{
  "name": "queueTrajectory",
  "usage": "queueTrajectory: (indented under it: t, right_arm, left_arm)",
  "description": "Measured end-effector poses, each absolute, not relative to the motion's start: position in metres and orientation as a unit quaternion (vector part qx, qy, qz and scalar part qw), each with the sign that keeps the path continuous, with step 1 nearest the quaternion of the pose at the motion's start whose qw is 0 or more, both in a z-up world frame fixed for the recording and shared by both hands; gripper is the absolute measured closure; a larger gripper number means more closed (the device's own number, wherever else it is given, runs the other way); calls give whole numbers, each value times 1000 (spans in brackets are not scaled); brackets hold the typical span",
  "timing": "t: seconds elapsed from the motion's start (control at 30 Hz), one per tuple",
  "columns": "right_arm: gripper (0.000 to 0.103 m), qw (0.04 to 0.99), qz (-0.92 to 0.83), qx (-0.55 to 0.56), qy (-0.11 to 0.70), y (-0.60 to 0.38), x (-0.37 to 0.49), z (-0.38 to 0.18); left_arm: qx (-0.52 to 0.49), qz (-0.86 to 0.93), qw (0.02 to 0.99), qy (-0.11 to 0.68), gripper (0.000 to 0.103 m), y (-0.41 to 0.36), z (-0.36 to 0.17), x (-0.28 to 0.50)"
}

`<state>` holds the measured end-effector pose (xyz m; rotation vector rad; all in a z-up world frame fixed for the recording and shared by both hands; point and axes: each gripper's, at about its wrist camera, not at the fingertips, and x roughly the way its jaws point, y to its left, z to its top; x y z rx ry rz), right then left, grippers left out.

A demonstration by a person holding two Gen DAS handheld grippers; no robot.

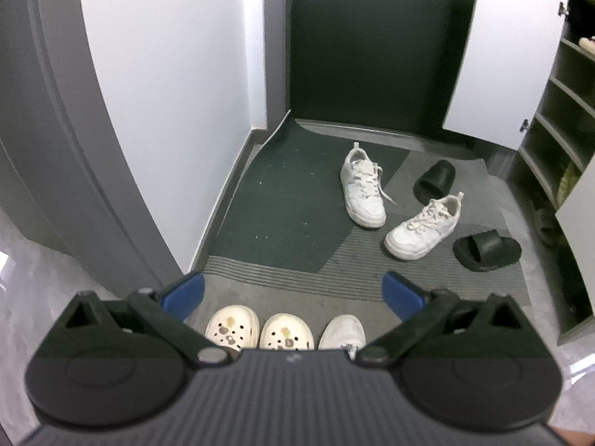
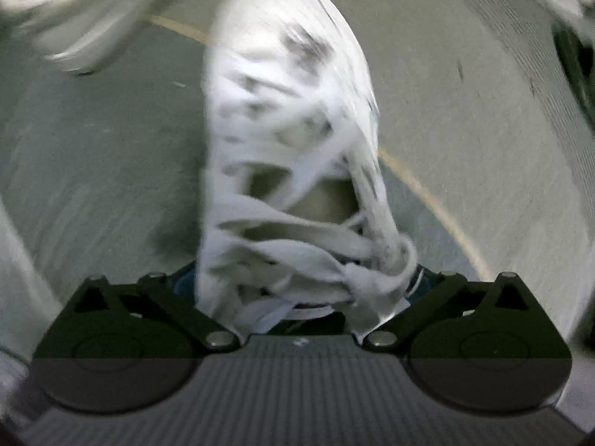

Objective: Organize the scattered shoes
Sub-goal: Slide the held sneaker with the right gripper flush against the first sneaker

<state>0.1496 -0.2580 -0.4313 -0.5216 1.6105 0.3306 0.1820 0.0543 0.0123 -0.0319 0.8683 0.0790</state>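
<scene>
A white sneaker (image 2: pixel 290 156) sits between the right gripper (image 2: pixel 297 282)'s wide-spread fingers, toe pointing straight away along them. The left gripper (image 1: pixel 293 290) hangs wide and empty; two more sneakers (image 1: pixel 362 186) lie well beyond.

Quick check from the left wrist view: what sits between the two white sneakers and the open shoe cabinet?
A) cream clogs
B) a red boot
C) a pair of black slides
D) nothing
C: one black slide lies tipped behind the sneakers, the other black slide lies beside them, on the side of the cabinet.
</scene>
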Motion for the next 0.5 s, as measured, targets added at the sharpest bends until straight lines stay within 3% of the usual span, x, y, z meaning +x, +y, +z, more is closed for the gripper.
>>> queueTrajectory:
  t: [0.33,0.5]
  right_arm:
    - [18,703,77,-41,705,-258,178,-388]
    - [18,733,49,-5,678,-244,193,-366]
  left_arm:
    - [-34,36,905,422,0,69,14,184]
    - [-45,36,907,417,0,77,18,183]
